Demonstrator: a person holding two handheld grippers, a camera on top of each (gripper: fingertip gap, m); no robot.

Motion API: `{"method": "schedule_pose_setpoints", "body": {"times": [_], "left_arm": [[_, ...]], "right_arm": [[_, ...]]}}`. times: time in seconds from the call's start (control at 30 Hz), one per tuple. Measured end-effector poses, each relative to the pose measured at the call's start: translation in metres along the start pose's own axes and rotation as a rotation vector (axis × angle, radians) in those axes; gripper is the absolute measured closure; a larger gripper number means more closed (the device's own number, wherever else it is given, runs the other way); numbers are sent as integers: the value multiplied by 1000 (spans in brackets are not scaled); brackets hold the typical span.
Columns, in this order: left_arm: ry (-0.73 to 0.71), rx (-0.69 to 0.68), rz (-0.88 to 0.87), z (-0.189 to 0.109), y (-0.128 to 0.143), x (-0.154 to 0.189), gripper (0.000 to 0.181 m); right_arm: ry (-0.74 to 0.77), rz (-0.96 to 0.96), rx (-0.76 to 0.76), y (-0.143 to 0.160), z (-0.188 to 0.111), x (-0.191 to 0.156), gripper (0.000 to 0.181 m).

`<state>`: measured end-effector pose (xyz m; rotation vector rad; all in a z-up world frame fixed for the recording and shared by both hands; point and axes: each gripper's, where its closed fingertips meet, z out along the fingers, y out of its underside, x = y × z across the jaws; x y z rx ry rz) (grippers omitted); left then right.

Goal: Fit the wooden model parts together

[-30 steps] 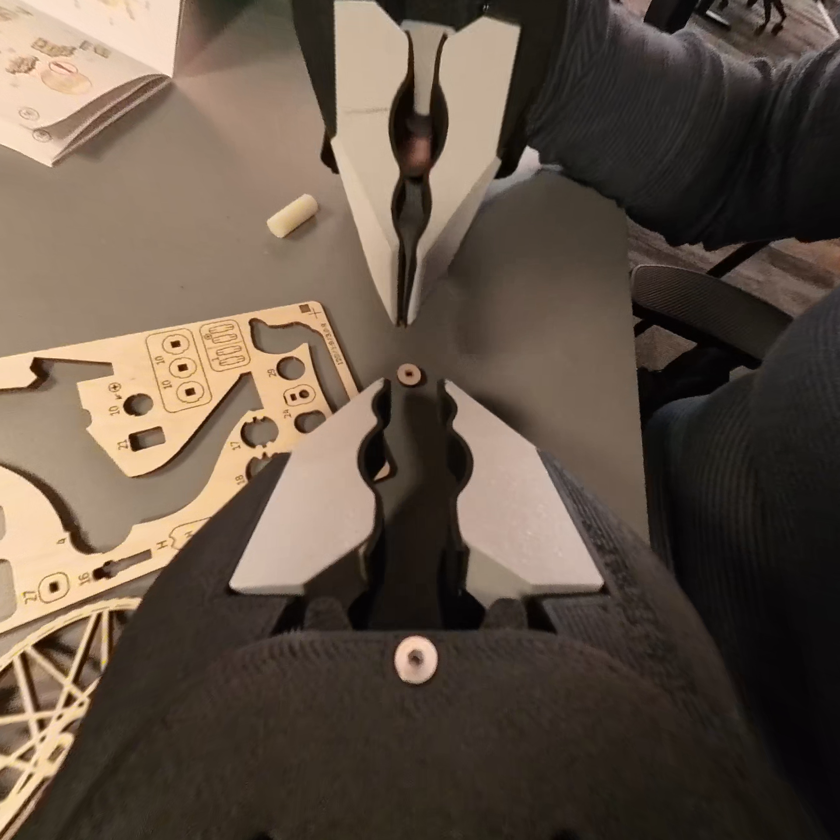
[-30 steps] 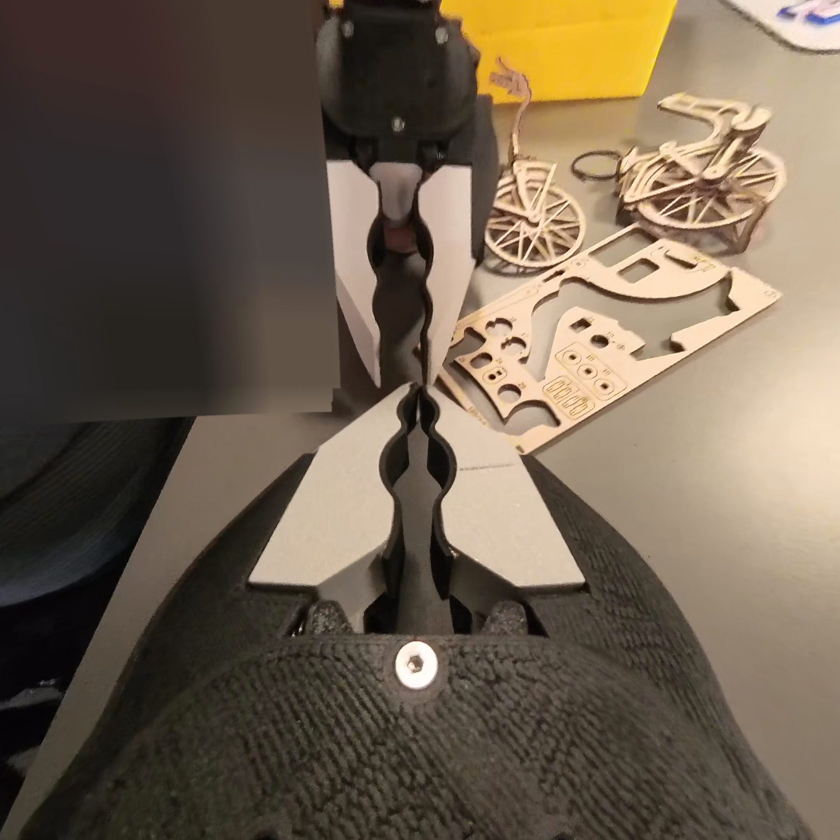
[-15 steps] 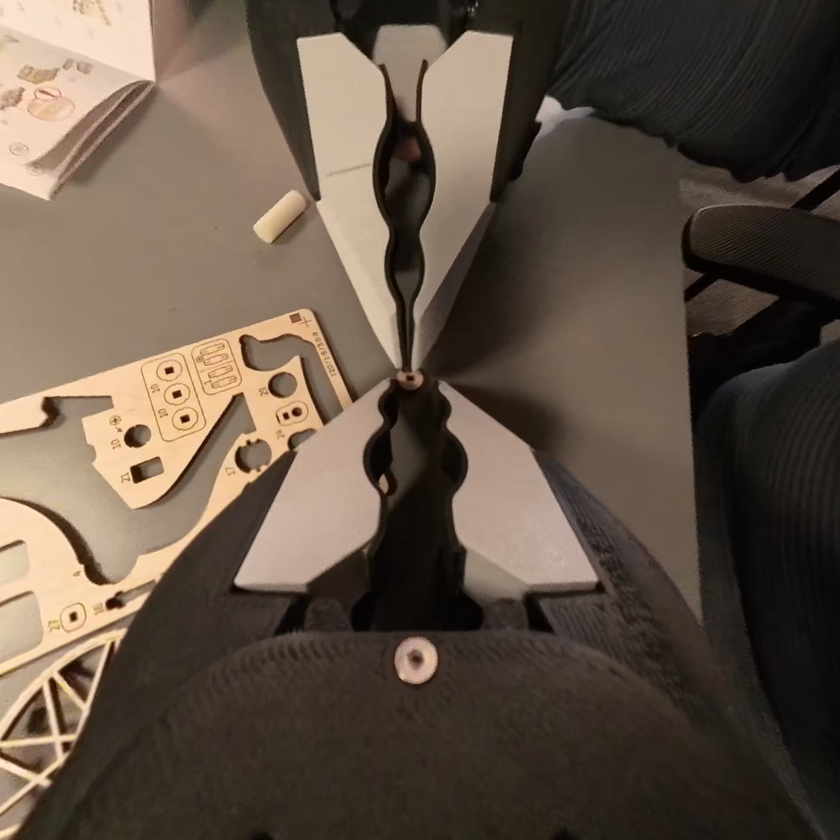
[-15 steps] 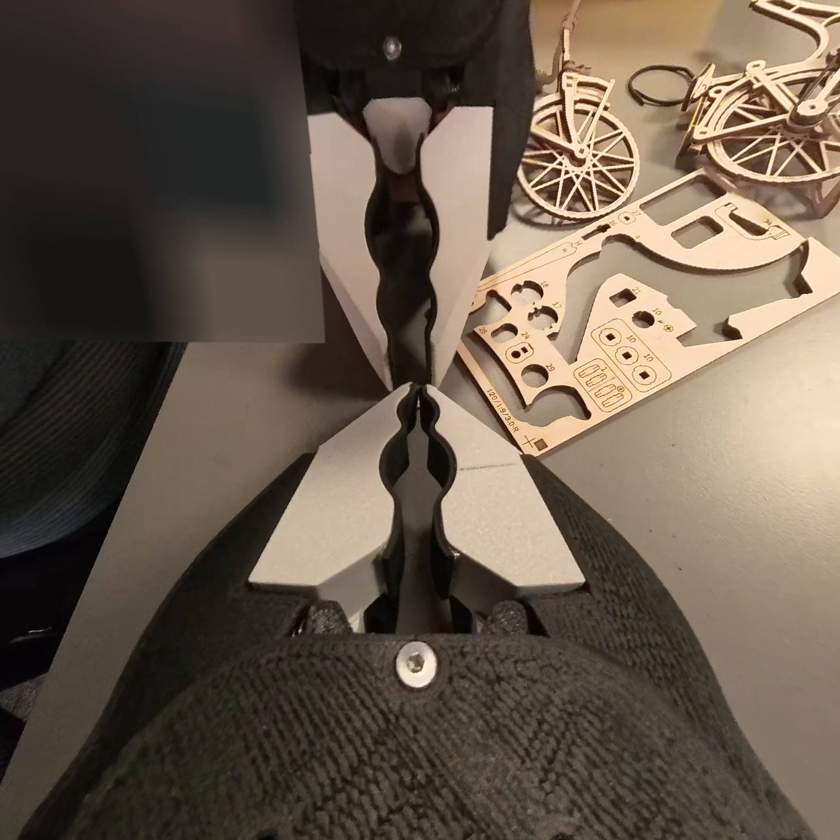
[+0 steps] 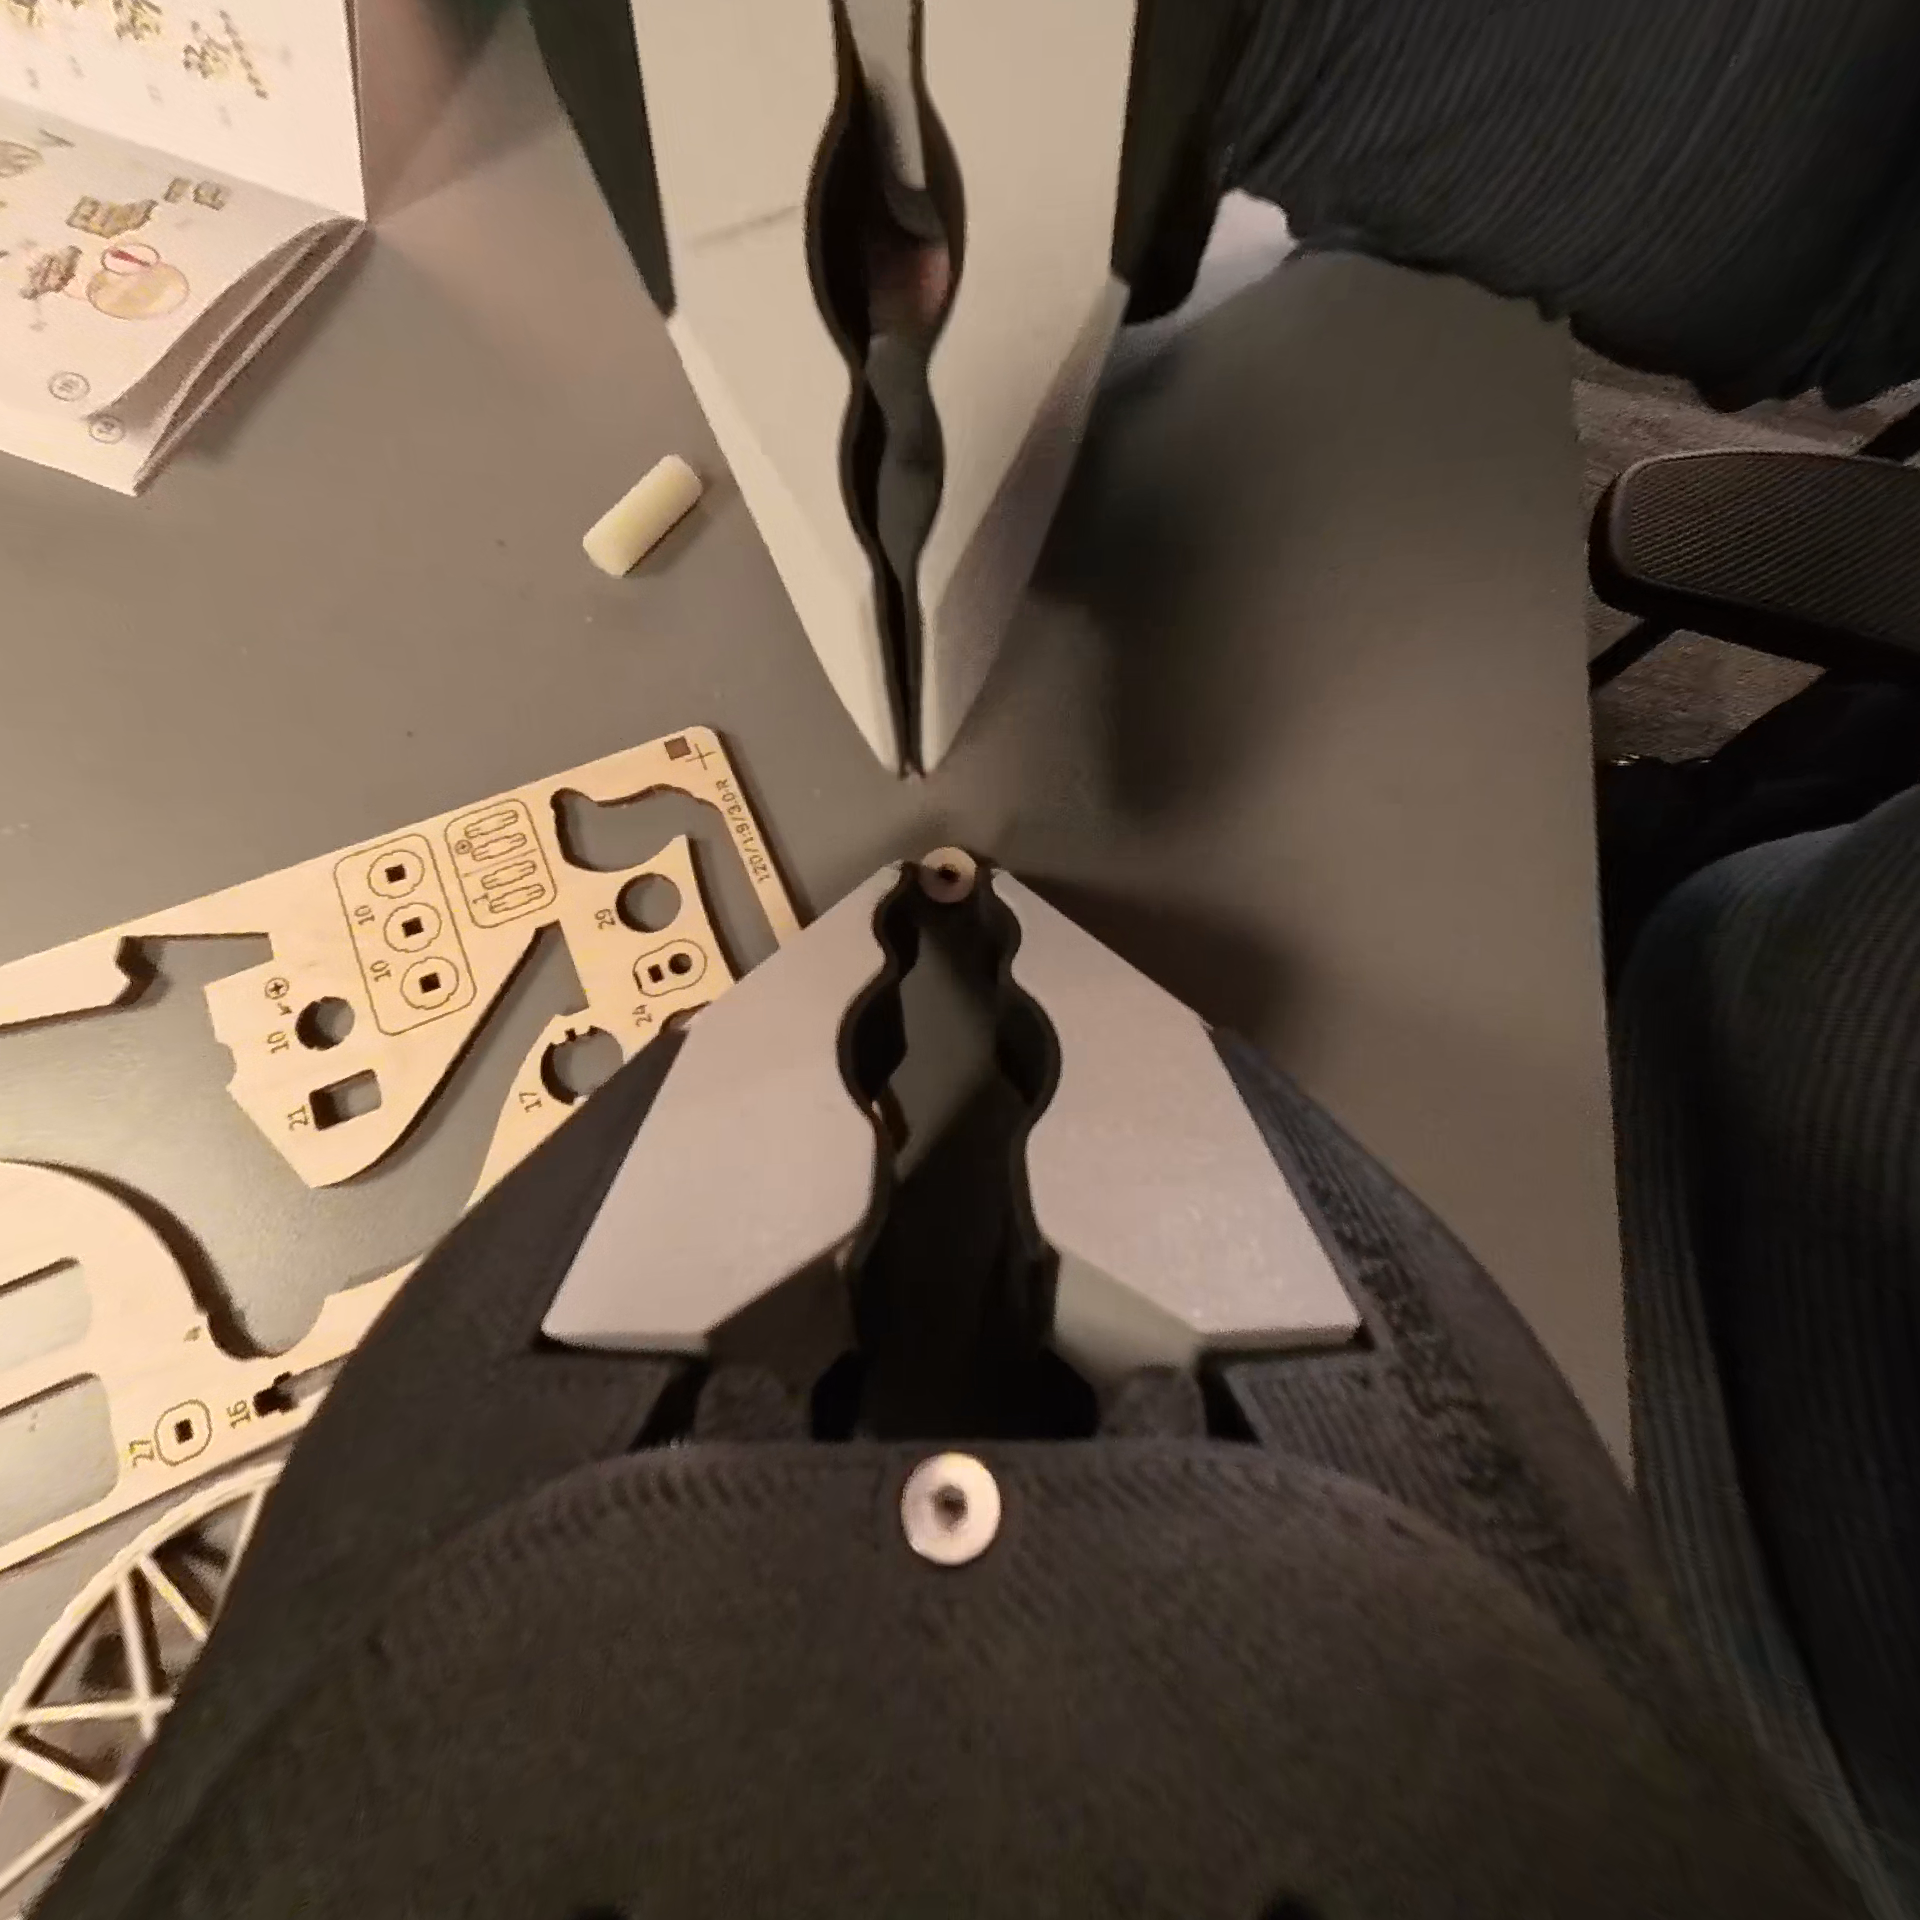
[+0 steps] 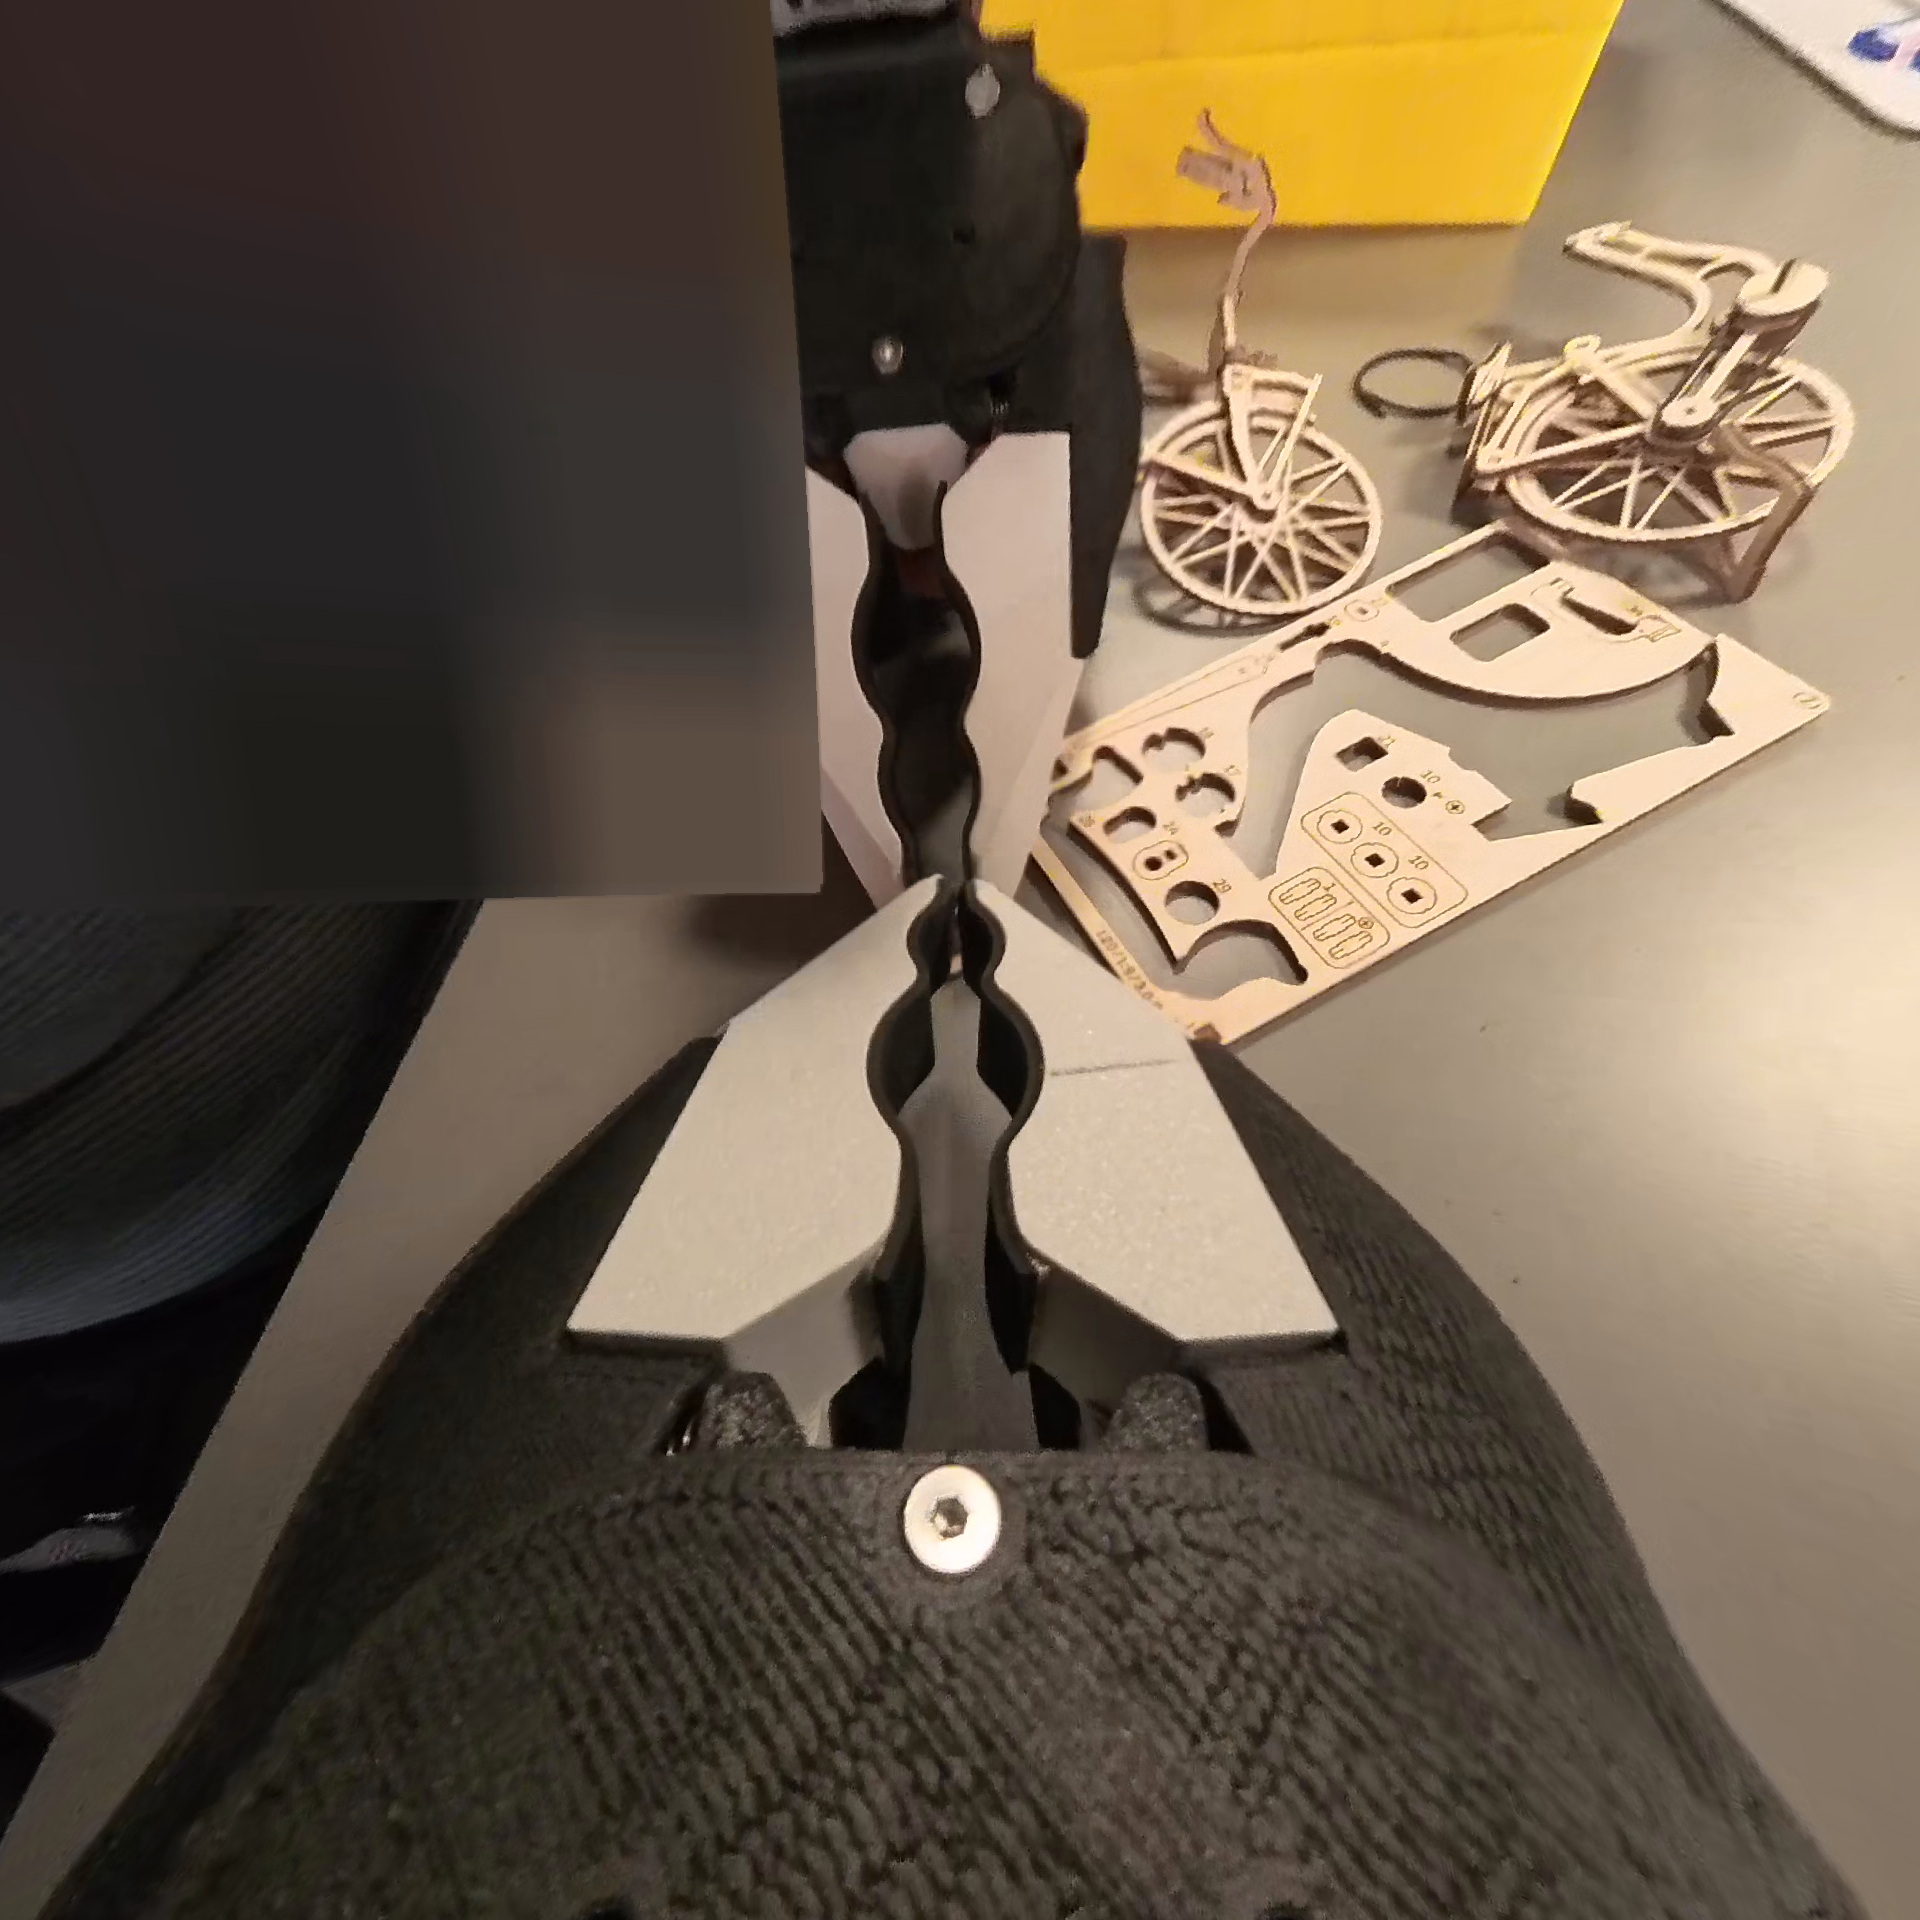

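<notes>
My left gripper (image 5: 948, 878) is shut on a small round wooden ring (image 5: 948, 871) with a centre hole, pinched at the very fingertips above the grey table (image 5: 1299, 644). My right gripper (image 5: 909, 764) points at it from the far side, tips together, a short gap from the ring. In the right wrist view my right gripper (image 6: 958, 902) is shut tip to tip against the left gripper (image 6: 940, 857). I cannot see anything held between the right tips. The ring is hidden in that view.
A laser-cut wooden part sheet (image 5: 416, 987) (image 6: 1403, 831) lies beside the grippers. There is also a spoked wheel (image 5: 104, 1662), a cream stick (image 5: 642, 514), a booklet (image 5: 156, 260), two bicycle assemblies (image 6: 1257, 509) (image 6: 1662, 416), a black ring (image 6: 1408, 384), a yellow box (image 6: 1299, 104) and a chair armrest (image 5: 1766, 540).
The right gripper's tip came up to touch the ring half a second ago and has now drawn back a little. The left gripper still holds the ring.
</notes>
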<state>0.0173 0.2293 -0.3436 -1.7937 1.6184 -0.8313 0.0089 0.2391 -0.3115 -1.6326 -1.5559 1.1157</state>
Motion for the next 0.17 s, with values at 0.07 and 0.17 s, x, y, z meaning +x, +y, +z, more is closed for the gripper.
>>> {"method": "schedule_pose_setpoints", "body": {"times": [0.07, 0.17], "left_arm": [[-40, 99, 42, -8, -13, -3, 171], [-127, 333, 49, -34, -44, -17, 172]], "right_arm": [[24, -17, 79, -10, -7, 3, 181], [109, -73, 331, -44, -27, 13, 181]]}}
